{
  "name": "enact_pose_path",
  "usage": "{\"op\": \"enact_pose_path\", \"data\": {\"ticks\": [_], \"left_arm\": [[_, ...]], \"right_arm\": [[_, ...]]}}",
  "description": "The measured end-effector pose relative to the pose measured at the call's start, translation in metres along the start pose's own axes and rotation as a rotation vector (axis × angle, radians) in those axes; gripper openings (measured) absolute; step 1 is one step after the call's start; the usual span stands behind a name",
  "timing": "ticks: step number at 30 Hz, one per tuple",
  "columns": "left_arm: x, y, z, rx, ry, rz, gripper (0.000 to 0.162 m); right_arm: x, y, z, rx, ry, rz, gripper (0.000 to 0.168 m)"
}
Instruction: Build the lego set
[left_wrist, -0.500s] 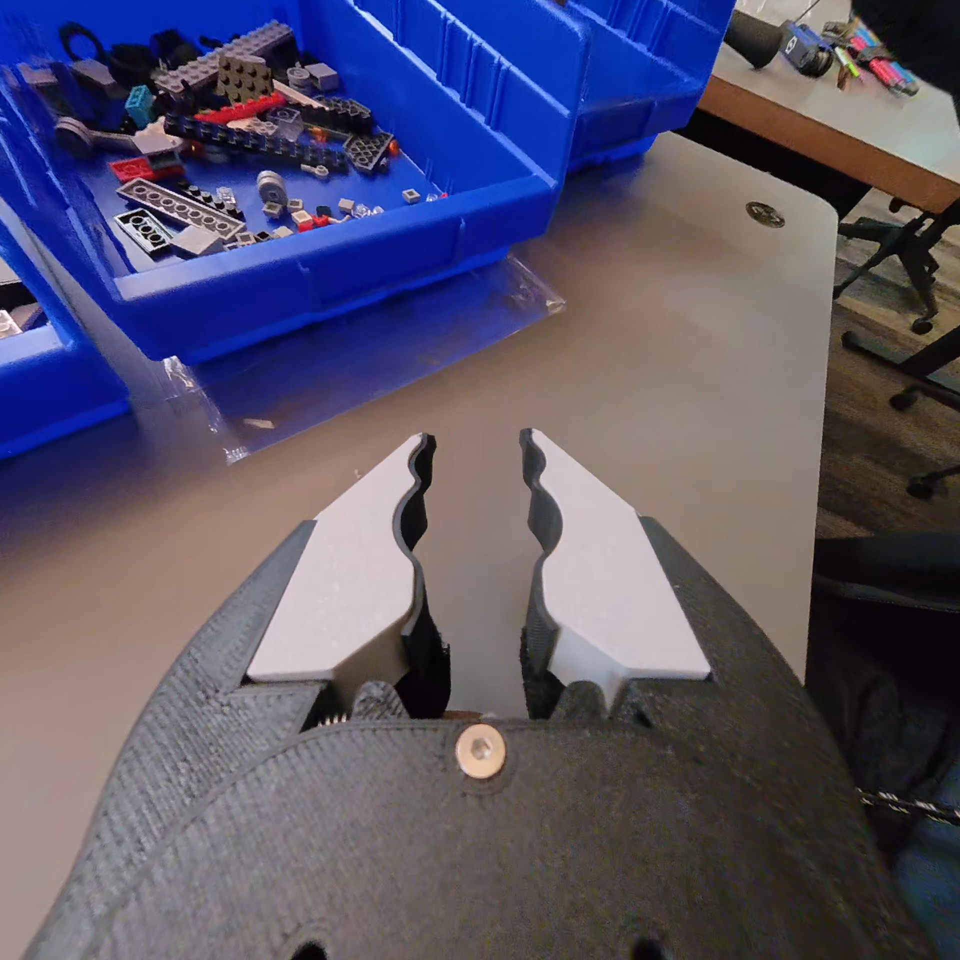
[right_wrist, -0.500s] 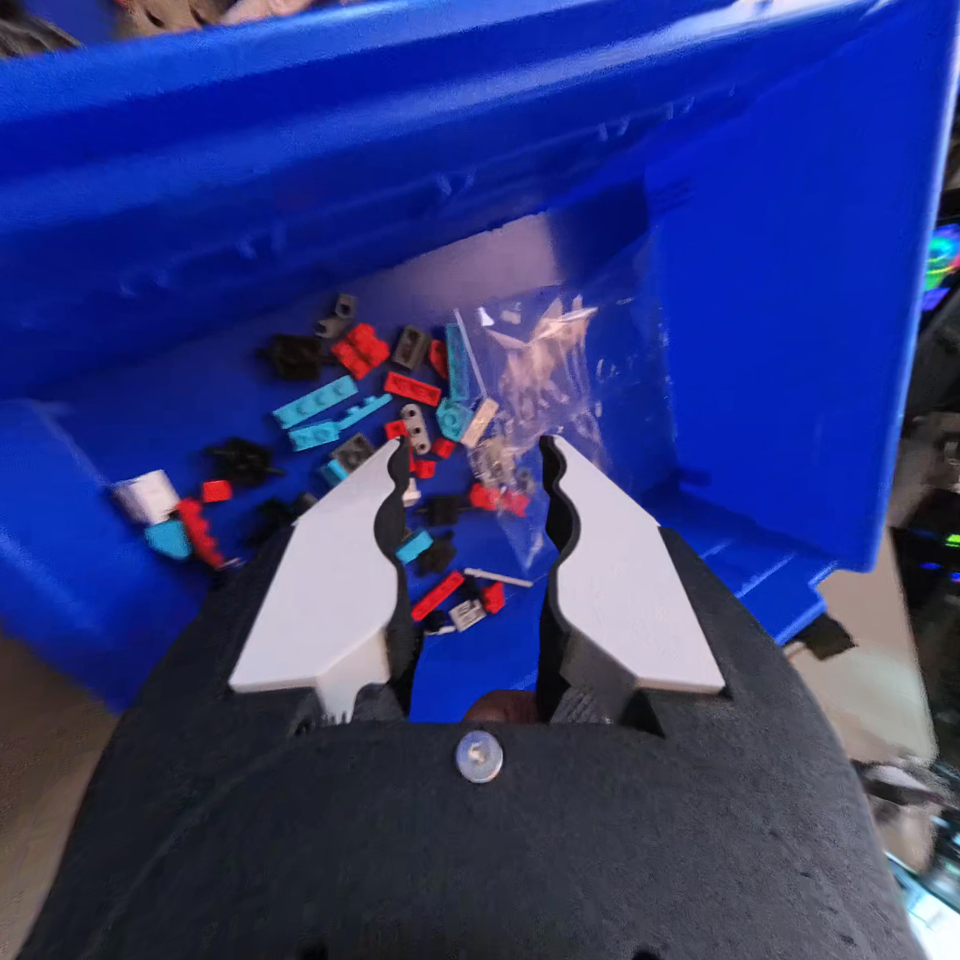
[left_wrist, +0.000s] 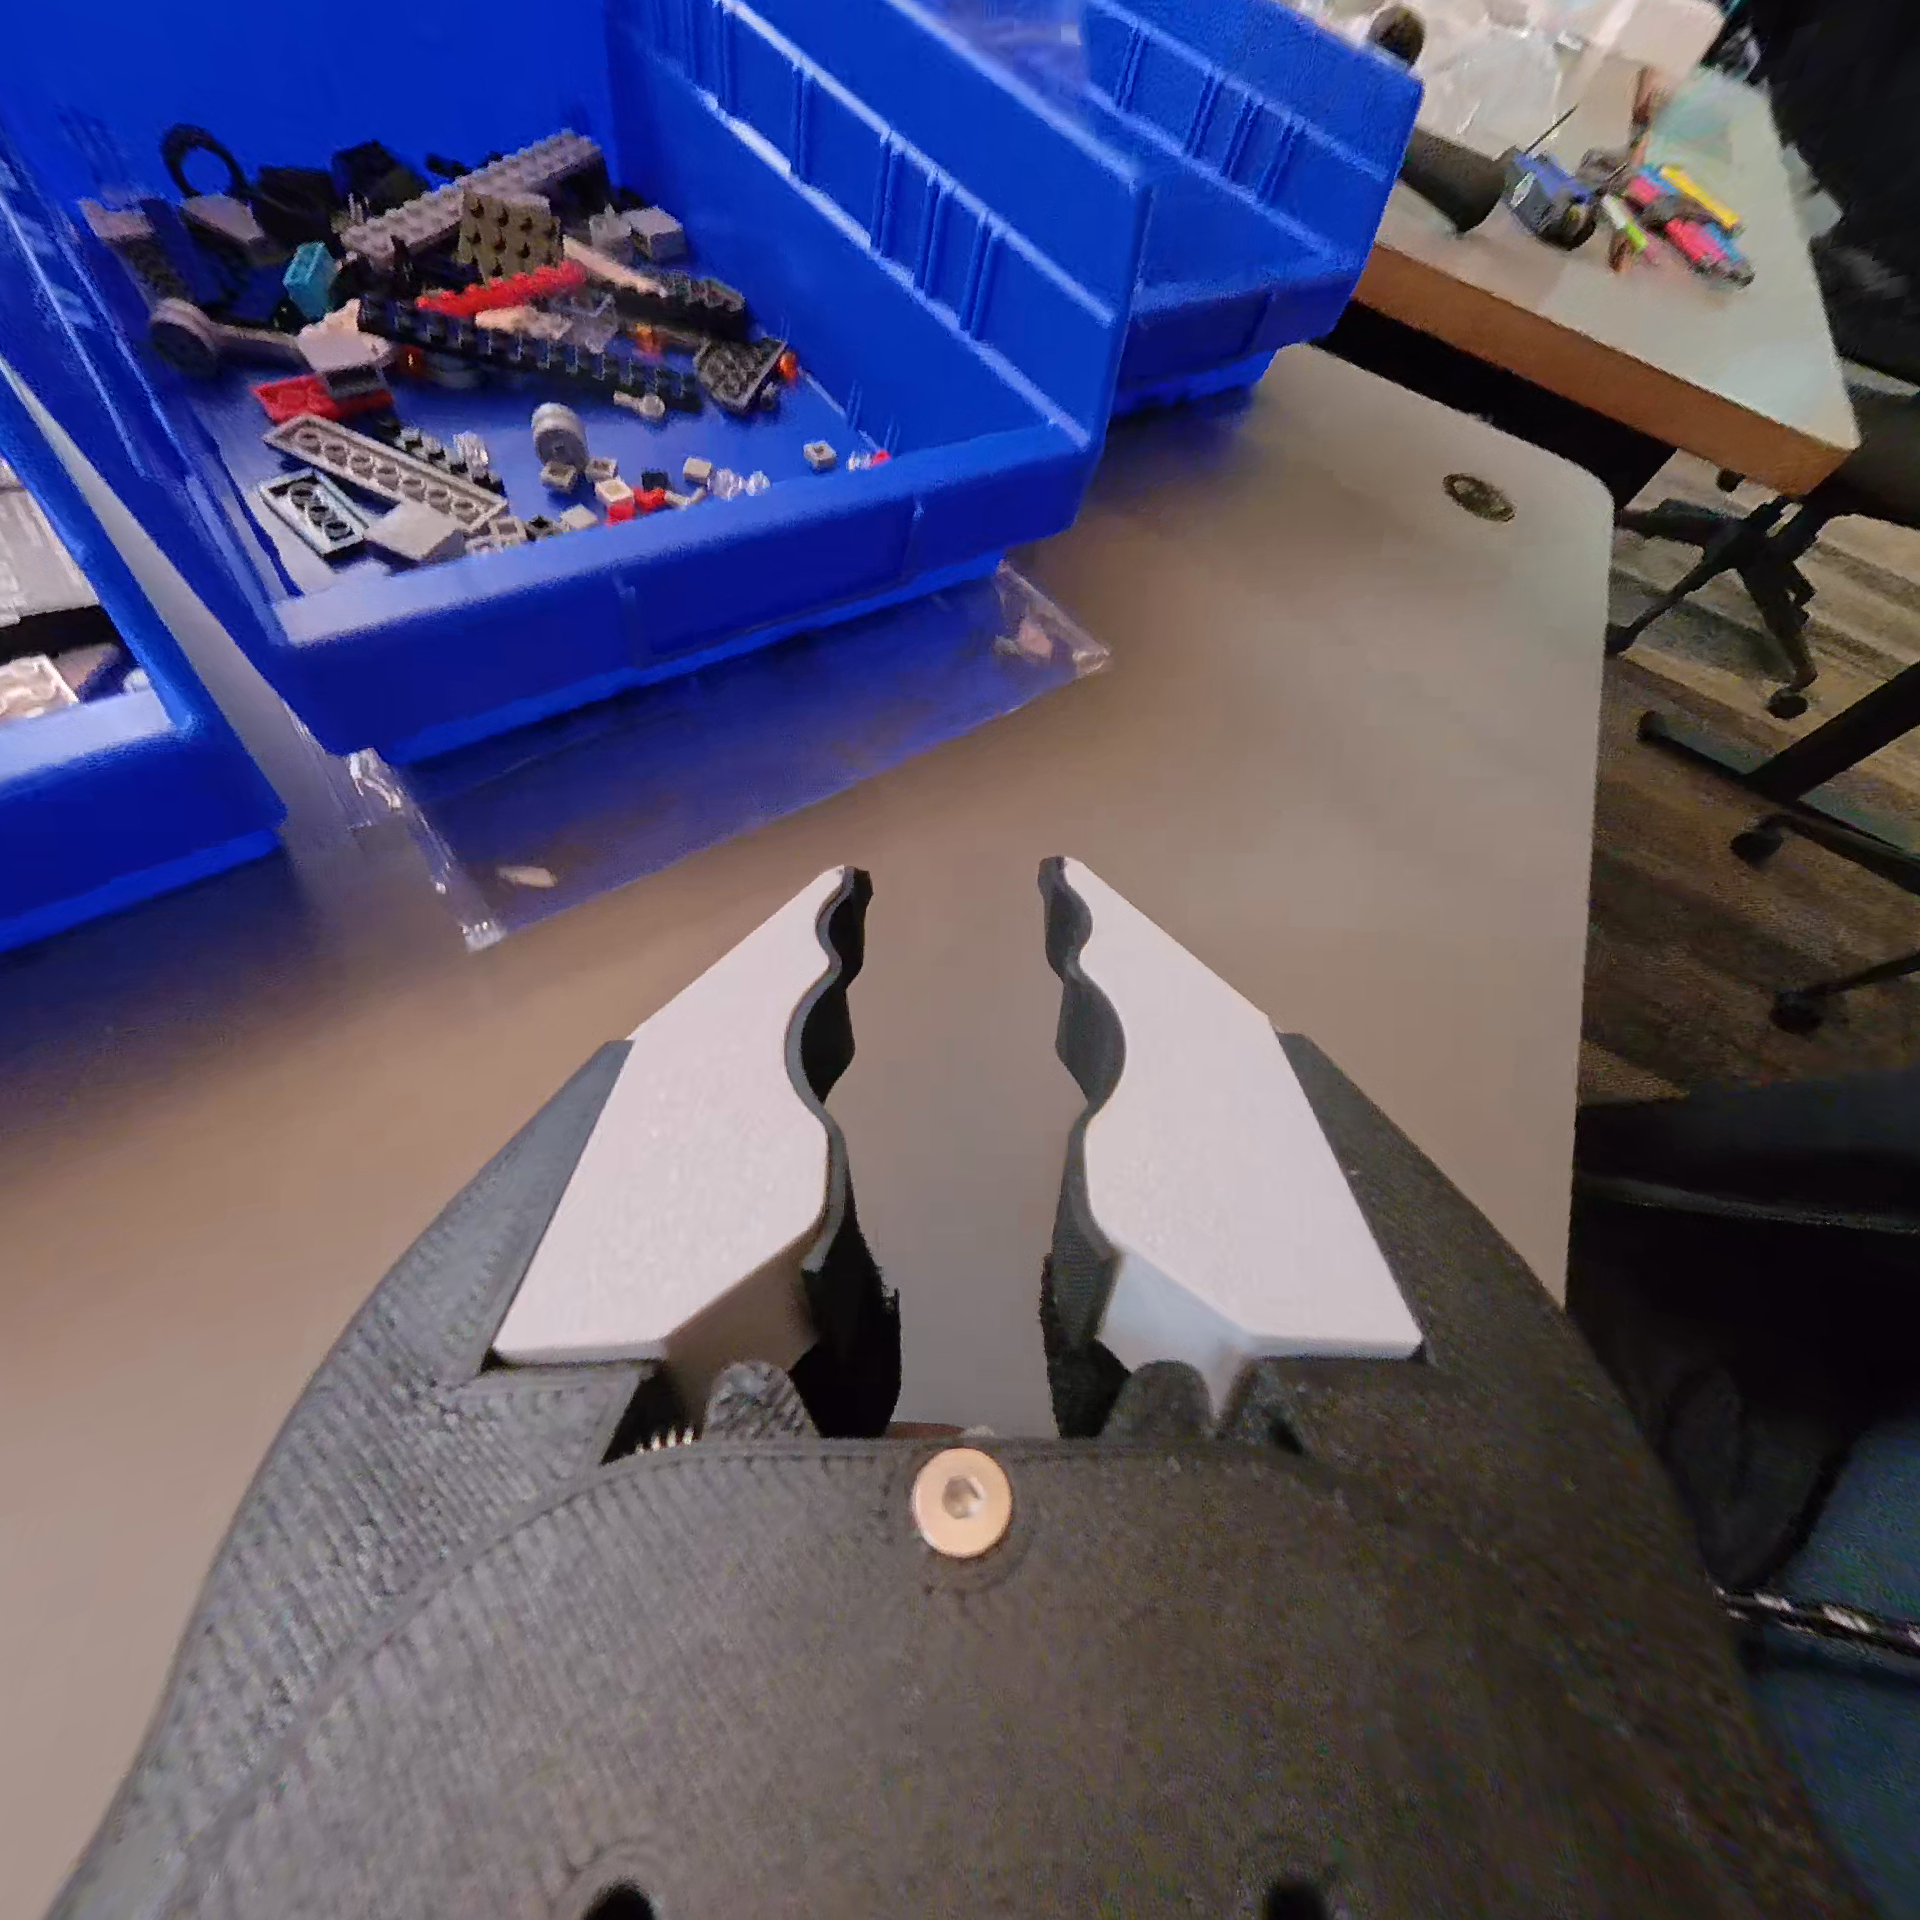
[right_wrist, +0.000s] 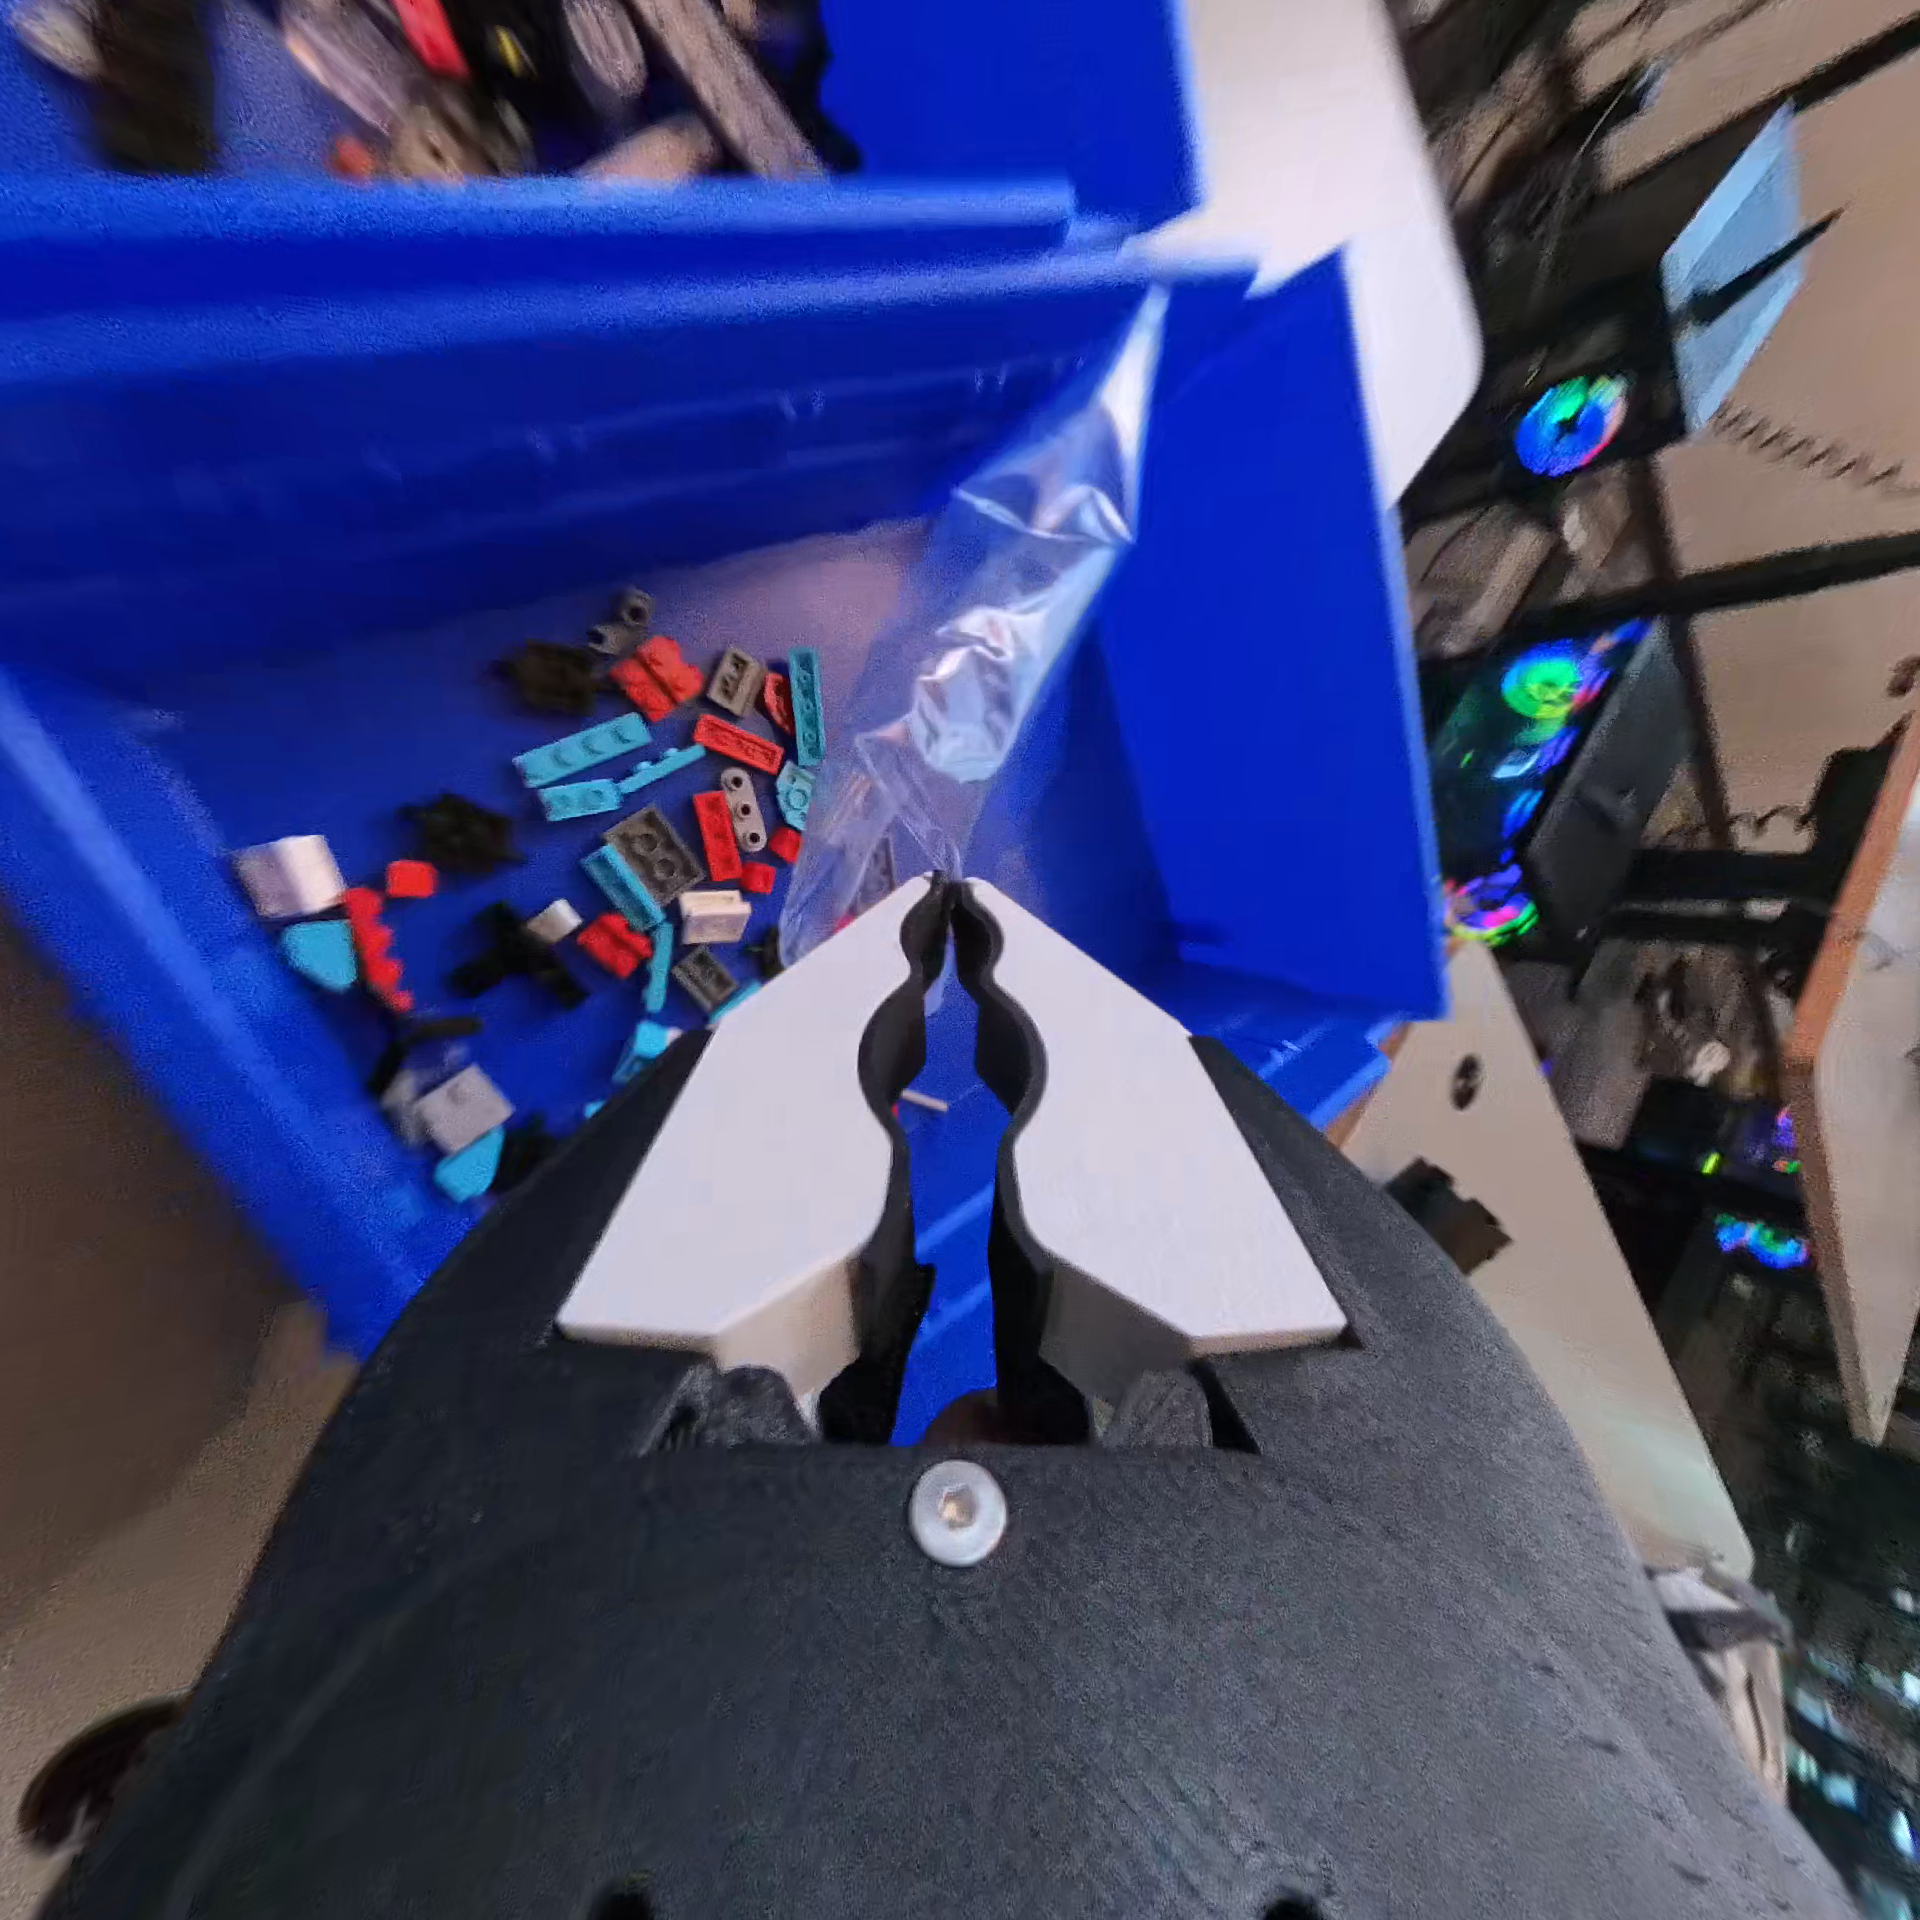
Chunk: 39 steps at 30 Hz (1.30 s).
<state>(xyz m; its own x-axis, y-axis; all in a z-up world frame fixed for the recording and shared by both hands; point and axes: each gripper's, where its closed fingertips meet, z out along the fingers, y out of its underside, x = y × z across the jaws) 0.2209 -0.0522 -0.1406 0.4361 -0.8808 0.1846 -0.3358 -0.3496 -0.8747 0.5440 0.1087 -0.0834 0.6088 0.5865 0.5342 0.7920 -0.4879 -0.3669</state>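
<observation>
1. The right claw (right_wrist: 948, 883) is pinching its tips together on the near corner of a clear plastic bag (right_wrist: 987, 665); the bag is stretching up and away from the tips along the right inner wall of a blue bin (right_wrist: 1268, 665).

2. Loose lego pieces (right_wrist: 644, 821) in red, teal, grey and black are lying on that bin's floor, just left of the bag. A few small parts seem to be sitting inside the bag; the film is too glary to say which.

3. The left claw (left_wrist: 948, 878) is hovering over bare counter (left_wrist: 1299, 665) with its tips apart and nothing between them.

4. A second blue bin (left_wrist: 665, 623) is sitting far-left of the left claw, holding grey and black plates, a long dark beam and small studs (left_wrist: 468, 343). A flat clear sheet (left_wrist: 748, 758) is lying under its near edge.

5. Judged step: lifting the bag clear of the bin to reach its parts.

6. Doing it well: keeping the pinch on the film corner only, drawing up slowly so the bag is not sweeping loose pieces along, and keeping the open end uppermost so nothing spills.

7. The free left claw is well placed to take the bag's opposite edge once it is over the counter.

8. Risk: thin film slipping from the tips, or tearing if jerked.
</observation>
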Motion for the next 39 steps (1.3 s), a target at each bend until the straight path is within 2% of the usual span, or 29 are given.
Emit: {"op": "enact_pose_path", "data": {"ticks": [3,6,11,15,20,26,32,35,39], "left_arm": [[0.007,-0.015,0.000,0.039,0.030,0.009,0.036],[0.018,-0.031,0.004,0.069,0.072,0.020,0.038],[0.048,-0.043,0.012,0.092,0.134,0.093,0.042],[0.067,-0.044,0.015,0.096,0.173,0.130,0.046],[0.089,-0.044,0.032,0.049,0.225,0.191,0.052],[0.108,-0.040,0.069,-0.060,0.241,0.296,0.054],[0.125,-0.038,0.107,-0.119,0.243,0.376,0.053],[0.129,-0.038,0.121,-0.151,0.209,0.424,0.052],[0.123,-0.035,0.142,-0.225,0.132,0.431,0.052]], "right_arm": [[-0.012,-0.013,-0.065,0.159,0.011,-0.054,0.000],[-0.039,-0.018,-0.115,0.271,0.010,-0.137,0.000],[-0.126,-0.009,-0.155,0.389,-0.031,-0.352,0.000],[-0.205,0.012,-0.146,0.446,-0.099,-0.471,0.000],[-0.258,0.045,-0.087,0.341,-0.129,-0.634,0.001],[-0.239,0.057,-0.073,0.275,-0.116,-0.697,0.007],[-0.209,0.080,-0.093,0.169,-0.192,-0.621,0.057],[-0.181,0.070,-0.105,0.206,-0.166,-0.523,0.063],[-0.132,0.036,-0.095,0.264,-0.127,-0.345,0.056]]}}
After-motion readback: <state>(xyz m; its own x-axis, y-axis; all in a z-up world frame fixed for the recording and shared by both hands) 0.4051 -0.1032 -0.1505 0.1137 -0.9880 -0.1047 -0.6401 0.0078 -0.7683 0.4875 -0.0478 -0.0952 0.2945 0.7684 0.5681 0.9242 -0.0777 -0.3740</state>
